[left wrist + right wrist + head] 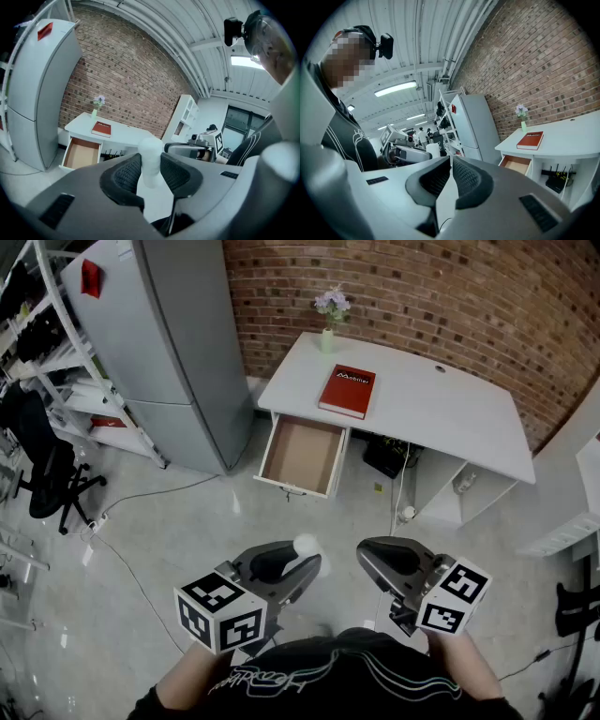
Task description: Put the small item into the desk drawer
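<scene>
Left tongs [298,566] pinch a small white item [306,544], held above the floor, well short of the bench [441,409]. Right tongs [450,171] alongside, pressed together, empty. Farther: drawer [302,454] open. Red book [347,391] on bench top, flower vase [329,320] behind.

The small item [151,159] is showing plain white against black mesh-patterned pads [123,176]. The book [347,391] is showing red, the desk [431,407] white, its drawer [302,454] tan inside. Black-and-white squares are covering the marker cubes [221,613]; red-brown brickwork is lining the wall [422,287].
</scene>
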Tool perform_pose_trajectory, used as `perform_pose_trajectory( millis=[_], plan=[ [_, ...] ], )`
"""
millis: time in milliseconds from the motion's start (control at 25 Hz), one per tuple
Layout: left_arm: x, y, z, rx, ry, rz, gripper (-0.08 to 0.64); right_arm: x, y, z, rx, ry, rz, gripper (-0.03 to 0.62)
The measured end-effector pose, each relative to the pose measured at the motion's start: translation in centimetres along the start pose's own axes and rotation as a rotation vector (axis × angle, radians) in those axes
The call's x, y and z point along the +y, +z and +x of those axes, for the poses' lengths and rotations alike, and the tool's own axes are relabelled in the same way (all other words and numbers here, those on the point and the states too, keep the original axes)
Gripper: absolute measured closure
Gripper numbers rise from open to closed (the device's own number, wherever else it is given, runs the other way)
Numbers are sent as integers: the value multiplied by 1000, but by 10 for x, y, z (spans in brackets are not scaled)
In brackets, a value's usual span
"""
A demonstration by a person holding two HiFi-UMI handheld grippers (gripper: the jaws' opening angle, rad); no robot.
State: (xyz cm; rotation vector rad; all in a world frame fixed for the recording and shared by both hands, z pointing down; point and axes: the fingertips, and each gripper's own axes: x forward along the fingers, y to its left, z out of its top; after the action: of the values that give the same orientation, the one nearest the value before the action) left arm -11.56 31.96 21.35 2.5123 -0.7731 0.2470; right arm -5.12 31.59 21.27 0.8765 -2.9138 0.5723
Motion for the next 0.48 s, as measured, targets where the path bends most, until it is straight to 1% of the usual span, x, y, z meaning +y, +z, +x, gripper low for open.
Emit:
perform_pose_trajectory(
  millis=[240,480],
  plan=[
    [8,0,-1,0,0,0,417,-2,-2,7,10,-9,3,541],
    [17,0,7,-3,-28,-15,419,-9,-5,10,34,-43,4,541]
  ],
)
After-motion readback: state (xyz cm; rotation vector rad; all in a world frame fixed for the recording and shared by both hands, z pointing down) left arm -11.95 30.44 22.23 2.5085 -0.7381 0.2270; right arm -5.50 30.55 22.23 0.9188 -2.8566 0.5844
